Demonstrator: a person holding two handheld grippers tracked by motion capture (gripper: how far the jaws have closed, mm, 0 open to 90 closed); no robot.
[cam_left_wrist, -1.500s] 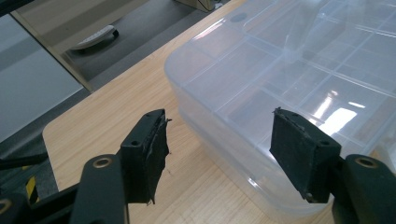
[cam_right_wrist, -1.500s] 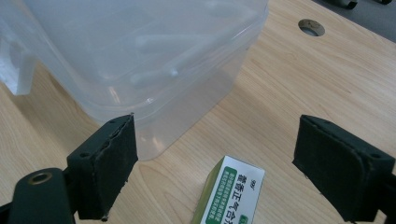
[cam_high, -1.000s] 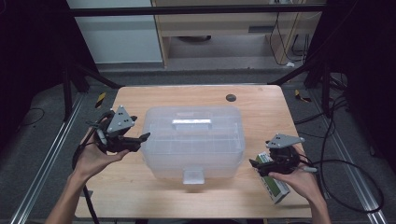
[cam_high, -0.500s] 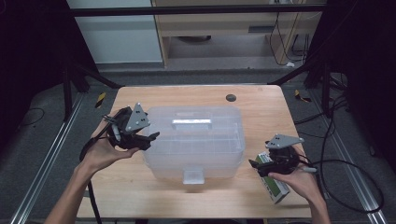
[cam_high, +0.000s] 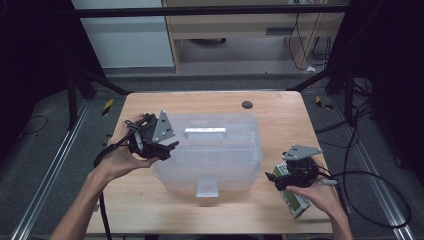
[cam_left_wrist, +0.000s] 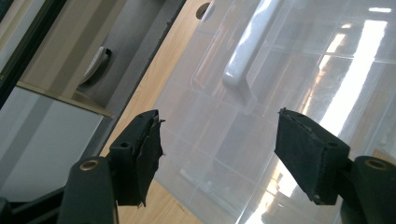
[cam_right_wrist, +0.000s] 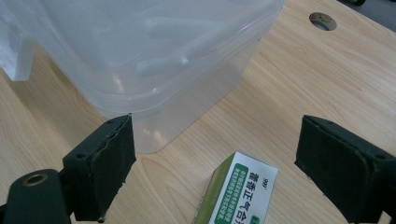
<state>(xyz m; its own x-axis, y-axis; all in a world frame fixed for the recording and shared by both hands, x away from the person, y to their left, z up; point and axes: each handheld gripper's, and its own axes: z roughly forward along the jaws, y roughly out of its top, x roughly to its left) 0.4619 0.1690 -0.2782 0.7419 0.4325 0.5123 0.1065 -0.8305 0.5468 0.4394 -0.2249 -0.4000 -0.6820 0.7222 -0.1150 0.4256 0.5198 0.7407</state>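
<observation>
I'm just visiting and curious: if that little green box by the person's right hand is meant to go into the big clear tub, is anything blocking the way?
Yes, judging by the pictures: the tub has its lid on, so the green box cannot drop in. Both sets of tongs, left and right, are open and holding nothing.

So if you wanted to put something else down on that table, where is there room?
Bare wood runs along the far edge around the round hole, and along the near edge in front of the clear plastic box. The box takes the middle; its sides are crowded by the left claw, the right claw and a green carton.
</observation>
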